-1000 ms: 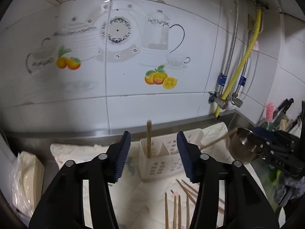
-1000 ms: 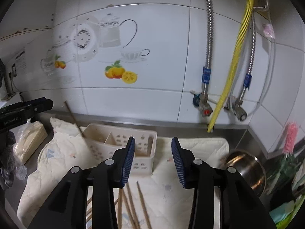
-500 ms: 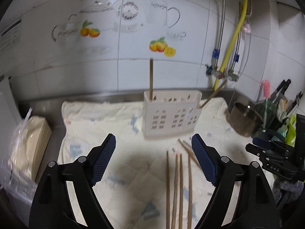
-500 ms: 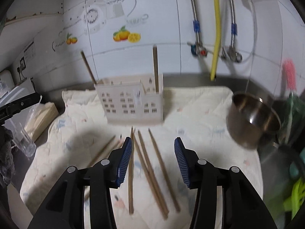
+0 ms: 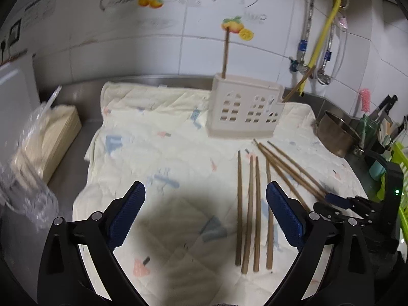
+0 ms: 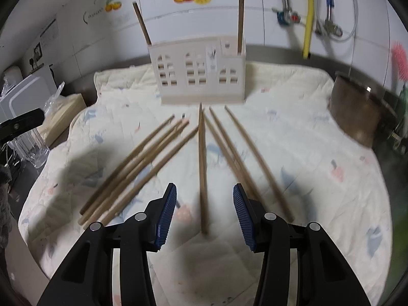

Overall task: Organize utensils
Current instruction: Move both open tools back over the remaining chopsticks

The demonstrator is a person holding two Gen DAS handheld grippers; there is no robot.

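Note:
A cream utensil holder (image 5: 243,107) (image 6: 200,72) stands on a patterned cloth (image 5: 163,153) (image 6: 318,153) near the wall, with one chopstick upright at each end (image 6: 240,20). Several wooden chopsticks (image 5: 251,204) (image 6: 202,168) lie loose on the cloth in front of it. My left gripper (image 5: 205,213) is open and empty above the cloth, left of the chopsticks. My right gripper (image 6: 204,213) is open and empty, low over one chopstick that lies between its jaws. The right gripper also shows at the right of the left wrist view (image 5: 357,204).
A steel pot (image 5: 338,134) (image 6: 362,109) sits at the cloth's right edge. A glass (image 5: 25,193) (image 6: 33,145) and a bagged tan stack (image 5: 48,137) stand on the counter at left. Pipes and a yellow hose (image 5: 321,38) run down the tiled wall. A green rack (image 5: 400,178) is far right.
Both grippers have pulled back from the holder and dropped toward the cloth. The left gripper has opened wider. The loose chopsticks have come into full view.

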